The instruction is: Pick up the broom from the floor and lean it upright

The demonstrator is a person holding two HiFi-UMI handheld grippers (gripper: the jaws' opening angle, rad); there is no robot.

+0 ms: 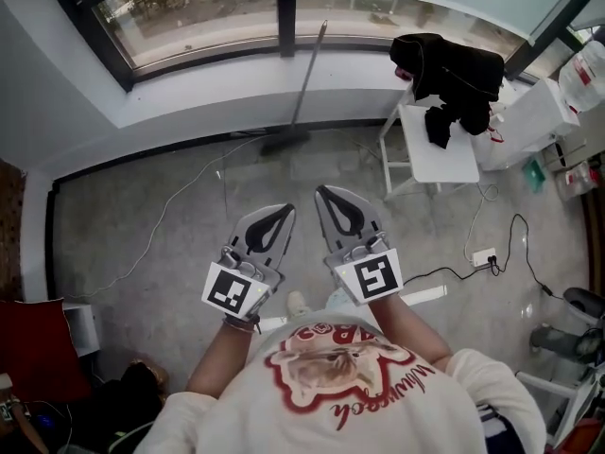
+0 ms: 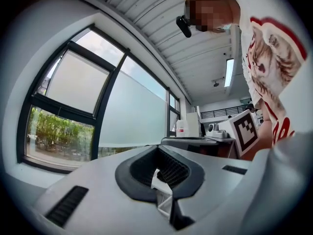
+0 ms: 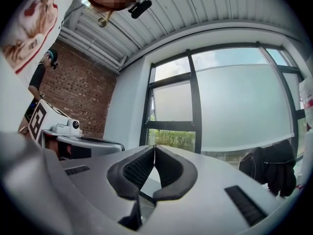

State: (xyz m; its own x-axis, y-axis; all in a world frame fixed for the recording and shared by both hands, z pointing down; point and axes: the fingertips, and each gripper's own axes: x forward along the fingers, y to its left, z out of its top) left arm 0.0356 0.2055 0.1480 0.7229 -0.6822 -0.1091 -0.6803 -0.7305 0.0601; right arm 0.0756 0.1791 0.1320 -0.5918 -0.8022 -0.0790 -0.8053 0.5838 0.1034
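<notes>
In the head view the broom (image 1: 306, 81) stands upright, its dark head (image 1: 284, 143) on the floor and its handle leaning on the window ledge (image 1: 217, 88). Both grippers hover well short of it, close to the person's chest. My left gripper (image 1: 286, 209) is shut with nothing in it, and my right gripper (image 1: 320, 191) beside it is shut and empty too. The left gripper view shows its pads (image 2: 157, 149) meeting at the tips in front of the window. In the right gripper view the gripper (image 3: 154, 147) is also closed, pointing at the window; the broom is not visible there.
A white chair (image 1: 437, 149) draped with black clothing (image 1: 449, 64) stands right of the broom. Cables and a power strip (image 1: 483, 256) lie on the floor at right, a thin cable (image 1: 170, 206) at left. A red object (image 1: 33, 348) sits at lower left.
</notes>
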